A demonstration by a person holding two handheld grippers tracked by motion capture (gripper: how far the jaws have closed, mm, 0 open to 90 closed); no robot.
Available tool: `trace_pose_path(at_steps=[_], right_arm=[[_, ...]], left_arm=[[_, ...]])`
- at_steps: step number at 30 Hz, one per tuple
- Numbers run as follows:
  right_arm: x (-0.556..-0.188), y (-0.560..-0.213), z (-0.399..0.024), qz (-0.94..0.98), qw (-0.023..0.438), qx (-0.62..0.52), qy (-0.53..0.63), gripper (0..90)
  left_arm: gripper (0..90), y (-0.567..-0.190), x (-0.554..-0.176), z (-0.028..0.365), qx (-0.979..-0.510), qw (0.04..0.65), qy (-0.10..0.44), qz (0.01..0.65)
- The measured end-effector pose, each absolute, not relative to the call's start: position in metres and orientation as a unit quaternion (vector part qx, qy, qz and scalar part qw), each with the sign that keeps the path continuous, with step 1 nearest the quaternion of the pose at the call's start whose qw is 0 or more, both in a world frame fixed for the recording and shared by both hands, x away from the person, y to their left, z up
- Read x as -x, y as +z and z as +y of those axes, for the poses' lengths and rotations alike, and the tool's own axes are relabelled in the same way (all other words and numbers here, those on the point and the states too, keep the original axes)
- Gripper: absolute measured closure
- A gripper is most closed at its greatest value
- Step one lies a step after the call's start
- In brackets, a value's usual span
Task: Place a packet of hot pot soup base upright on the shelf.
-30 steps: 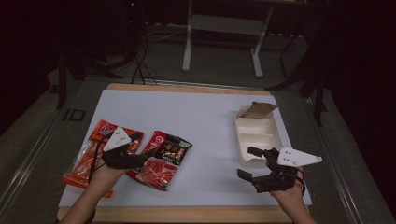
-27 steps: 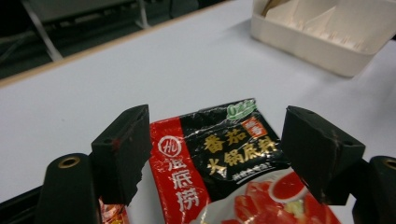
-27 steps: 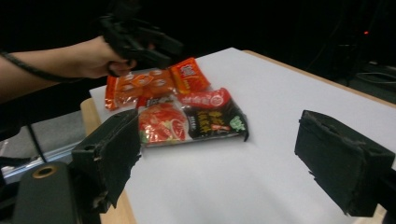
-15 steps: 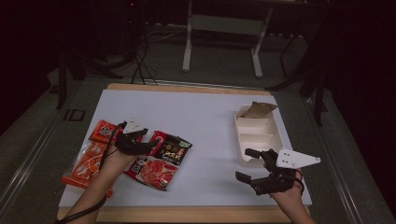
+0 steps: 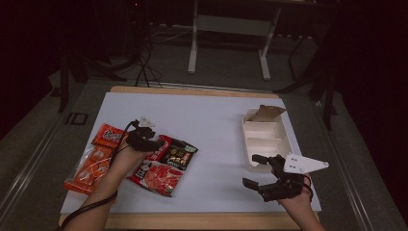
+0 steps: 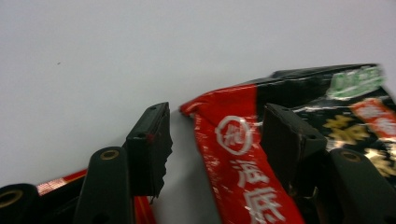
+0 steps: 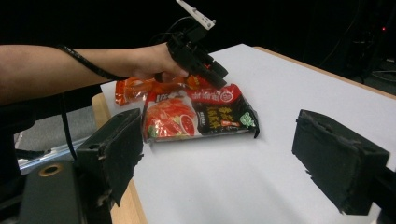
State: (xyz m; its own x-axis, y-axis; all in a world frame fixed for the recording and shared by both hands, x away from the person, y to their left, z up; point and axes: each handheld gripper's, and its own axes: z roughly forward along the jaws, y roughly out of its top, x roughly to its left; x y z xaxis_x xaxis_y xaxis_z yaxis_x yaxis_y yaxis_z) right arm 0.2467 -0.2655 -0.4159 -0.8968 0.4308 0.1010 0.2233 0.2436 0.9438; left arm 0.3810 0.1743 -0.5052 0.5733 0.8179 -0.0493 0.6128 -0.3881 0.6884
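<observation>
A red and black snack packet point(image 5: 166, 161) lies flat on the white tabletop point(image 5: 211, 120), left of centre. My left gripper point(image 5: 155, 143) is low over its upper left corner. In the left gripper view the left gripper point(image 6: 217, 140) is open, and the packet's red corner point(image 6: 233, 154) lies between the two jaws, close to the right one. My right gripper point(image 5: 255, 171) hangs open near the front right of the table with nothing in it. The right gripper view has its wide-open jaws framing the packet point(image 7: 201, 116) and the left gripper point(image 7: 218, 77) farther off.
Two orange packets point(image 5: 91, 166) point(image 5: 108, 134) lie under and beside the left forearm at the table's left edge. A white divided cardboard box point(image 5: 267, 139) with its flap up stands just behind the right gripper. Dark floor and a table frame point(image 5: 228, 29) lie beyond.
My left gripper has moved right and forward, off the orange packets and onto the red and black packet's corner. The right gripper has hardly moved.
</observation>
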Motion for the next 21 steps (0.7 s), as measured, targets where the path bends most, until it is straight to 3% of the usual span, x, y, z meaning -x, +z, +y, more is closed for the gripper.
trace_pose_path(at_steps=[16, 21], right_arm=[[-0.249, -0.418, -0.266, 0.787, 0.082, -0.213, 0.572, 16.1], [-0.249, -0.419, -0.266, 0.790, 0.082, -0.214, 0.569, 16.1]], left_arm=[[44.9, -0.522, -0.396, 0.161, -0.824, 0.306, 0.124, 0.460], [53.2, -0.524, -0.398, 0.157, -0.829, 0.298, 0.116, 0.458]])
